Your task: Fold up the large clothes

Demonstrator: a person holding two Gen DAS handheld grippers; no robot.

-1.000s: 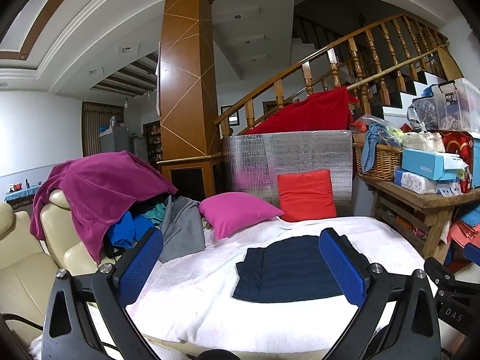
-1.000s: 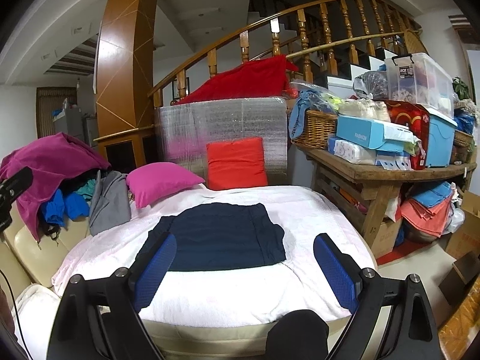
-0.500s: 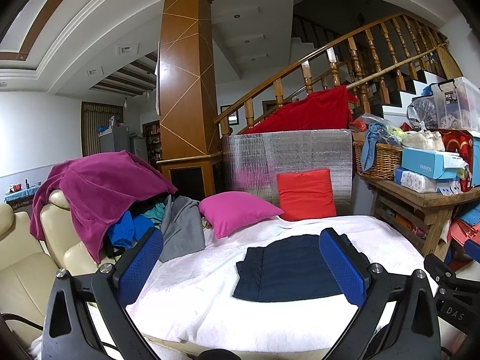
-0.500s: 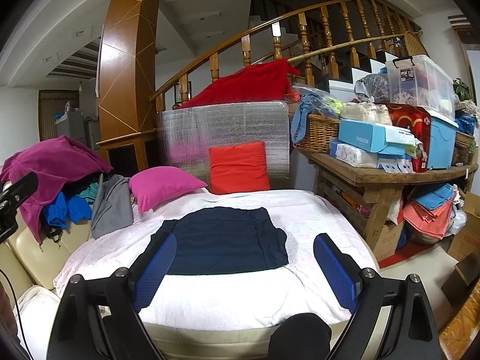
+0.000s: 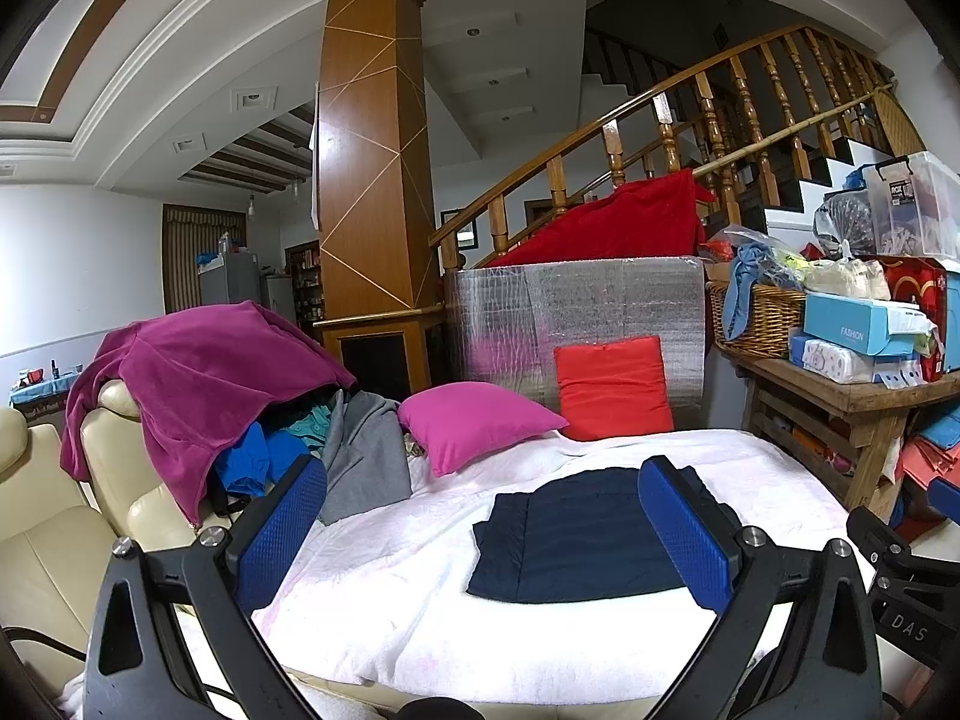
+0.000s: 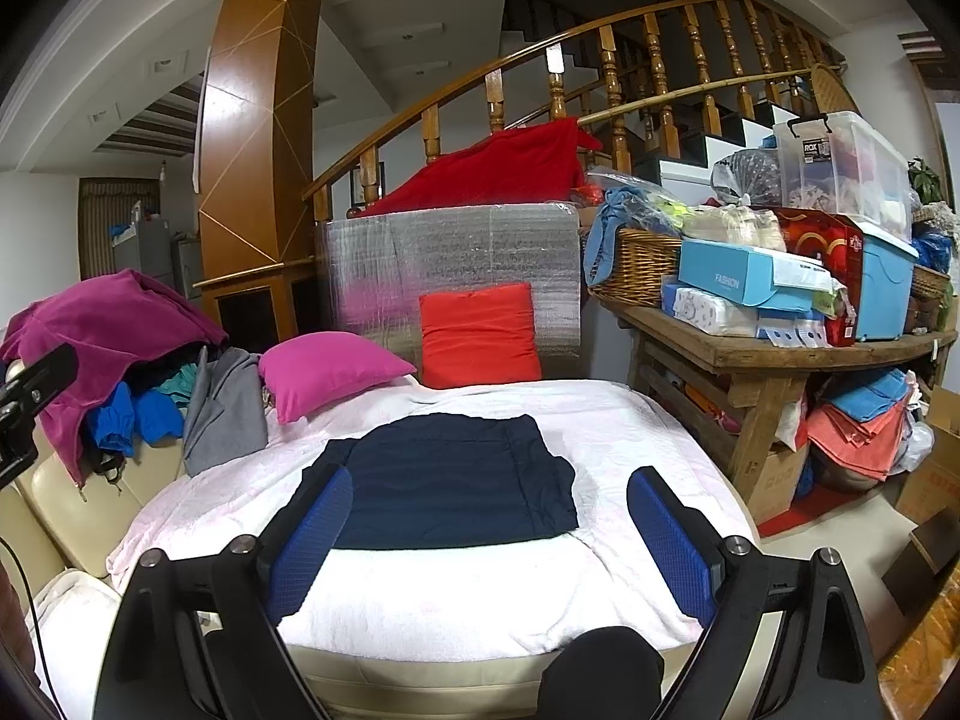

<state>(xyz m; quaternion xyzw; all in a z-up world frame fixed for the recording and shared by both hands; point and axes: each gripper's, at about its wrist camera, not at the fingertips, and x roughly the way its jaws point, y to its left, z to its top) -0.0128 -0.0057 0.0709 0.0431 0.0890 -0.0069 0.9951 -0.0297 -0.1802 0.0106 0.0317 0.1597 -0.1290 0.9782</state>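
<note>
The navy garment (image 6: 447, 477) already lies flat as a tidy rectangle on the white blanket (image 6: 480, 588), so the step in hand looks like either moving it off to a stack or reaching for the next piece. To do that well, I'd say slide a finger under a near corner on each side and lift evenly, so the layers don't slip apart.

Going left to right in the left wrist view: the heap of unfolded clothes (image 5: 240, 396) under a magenta throw fills the middle left; the left gripper (image 5: 480, 534) hangs with its blue pads wide apart, holding nothing; the navy garment (image 5: 576, 534) sits lower centre-right, ahead of the gripper and apart from it, partly behind the right-hand pad.

In the right wrist view the right gripper (image 6: 489, 546) is likewise spread and empty, with the garment in the centre just beyond its left pad, not touched.
</note>
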